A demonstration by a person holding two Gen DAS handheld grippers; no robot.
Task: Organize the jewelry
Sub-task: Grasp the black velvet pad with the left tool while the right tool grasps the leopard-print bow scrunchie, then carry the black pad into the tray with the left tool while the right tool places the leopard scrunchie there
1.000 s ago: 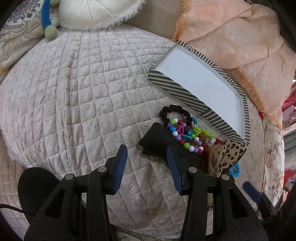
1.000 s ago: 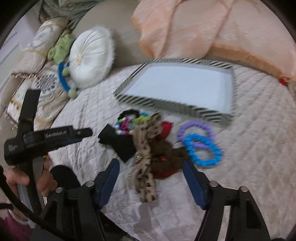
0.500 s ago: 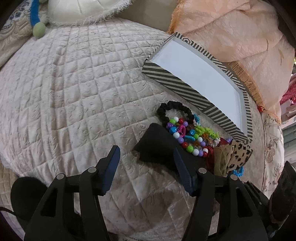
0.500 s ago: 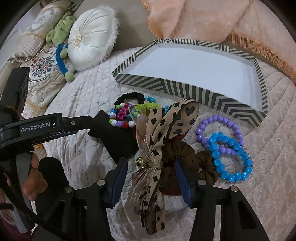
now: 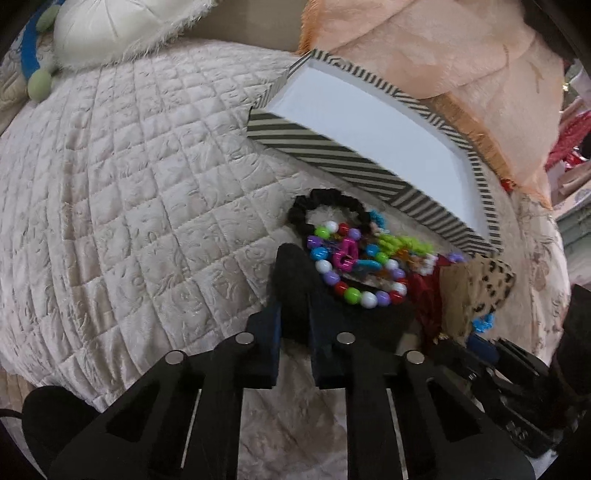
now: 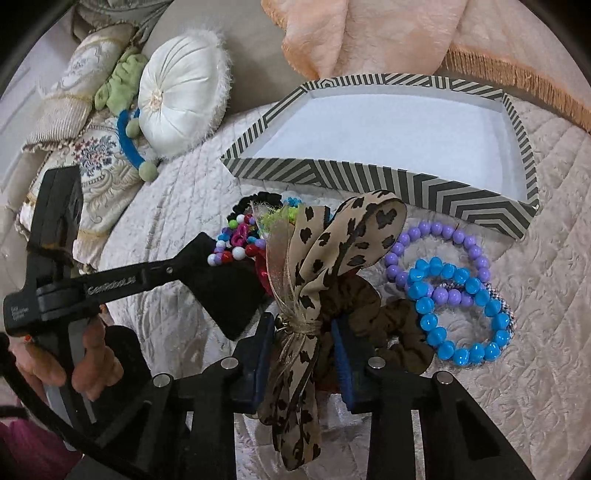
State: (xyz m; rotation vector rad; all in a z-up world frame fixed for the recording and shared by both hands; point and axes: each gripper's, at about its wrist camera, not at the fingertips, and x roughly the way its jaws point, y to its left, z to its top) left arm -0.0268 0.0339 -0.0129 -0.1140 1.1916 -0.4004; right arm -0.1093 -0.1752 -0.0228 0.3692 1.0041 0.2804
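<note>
A pile of jewelry and hair pieces lies on the quilted bed in front of a striped tray (image 5: 325, 155) with a white inside (image 6: 391, 129). My left gripper (image 5: 295, 332) is shut on a black fabric bow (image 5: 295, 280) at the pile's left edge; it also shows in the right wrist view (image 6: 225, 291). My right gripper (image 6: 301, 339) is shut on the knot of a leopard-print ribbon bow (image 6: 332, 243). A multicoloured bead bracelet (image 5: 354, 269), a black scrunchie (image 5: 328, 201), a brown scrunchie (image 6: 369, 306), a purple bead bracelet (image 6: 436, 254) and a blue bead bracelet (image 6: 458, 314) lie around them.
A white round cushion (image 6: 181, 96), a green and blue soft toy (image 6: 129, 122) and patterned pillows (image 6: 85, 110) lie at the back left. A peach fringed blanket (image 6: 388, 33) is bunched behind the tray. The quilt (image 5: 129, 184) spreads to the left.
Both grippers have moved forward into the pile and closed. The left one has closed on the black bow, the right one on the leopard-print bow's knot.
</note>
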